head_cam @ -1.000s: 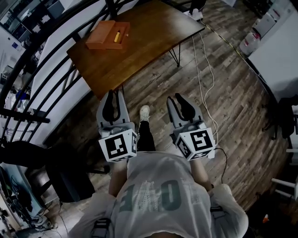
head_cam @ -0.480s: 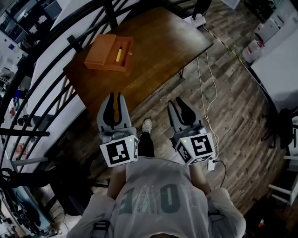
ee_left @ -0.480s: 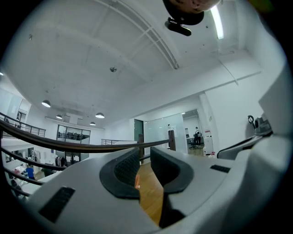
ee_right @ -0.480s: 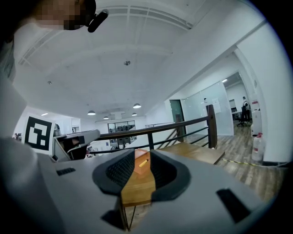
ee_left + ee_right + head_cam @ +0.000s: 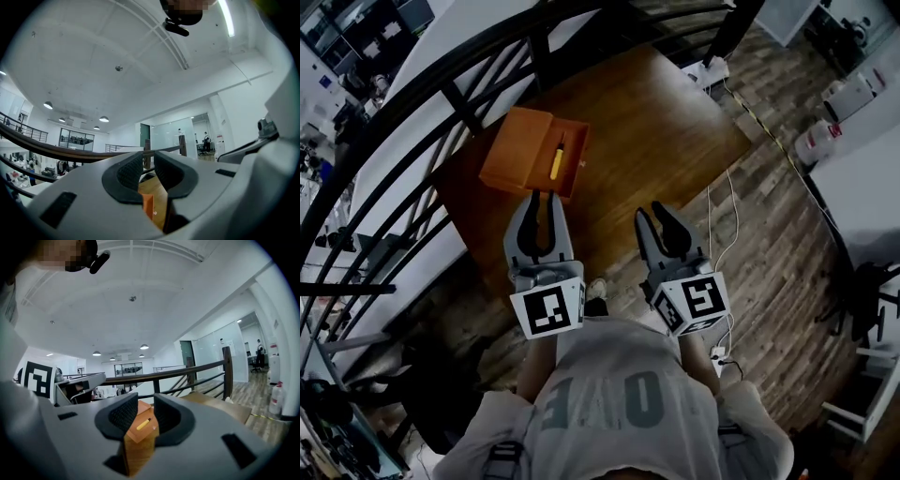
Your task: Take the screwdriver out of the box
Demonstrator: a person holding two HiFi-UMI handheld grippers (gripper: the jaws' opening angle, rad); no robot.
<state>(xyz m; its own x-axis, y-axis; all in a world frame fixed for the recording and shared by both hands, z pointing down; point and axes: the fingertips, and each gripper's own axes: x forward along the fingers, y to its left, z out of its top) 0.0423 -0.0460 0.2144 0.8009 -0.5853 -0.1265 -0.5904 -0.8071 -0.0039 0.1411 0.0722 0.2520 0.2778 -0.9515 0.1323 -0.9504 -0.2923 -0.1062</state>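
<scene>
Over in the upper left of the head view, an orange box (image 5: 516, 150) sits open on the wooden table (image 5: 656, 141). The yellow screwdriver (image 5: 556, 161) lies inside it, untouched. Just below the box in the frame, the left gripper (image 5: 543, 195) points toward it, jaws only narrowly parted with nothing between them. The right gripper (image 5: 651, 210), further right and lower, is likewise slightly parted and empty; the box shows through its gap only as something well ahead. To my eye nothing of the job is done yet. The last bit of reach, the grasp on the screwdriver and the lift out all remain.
</scene>
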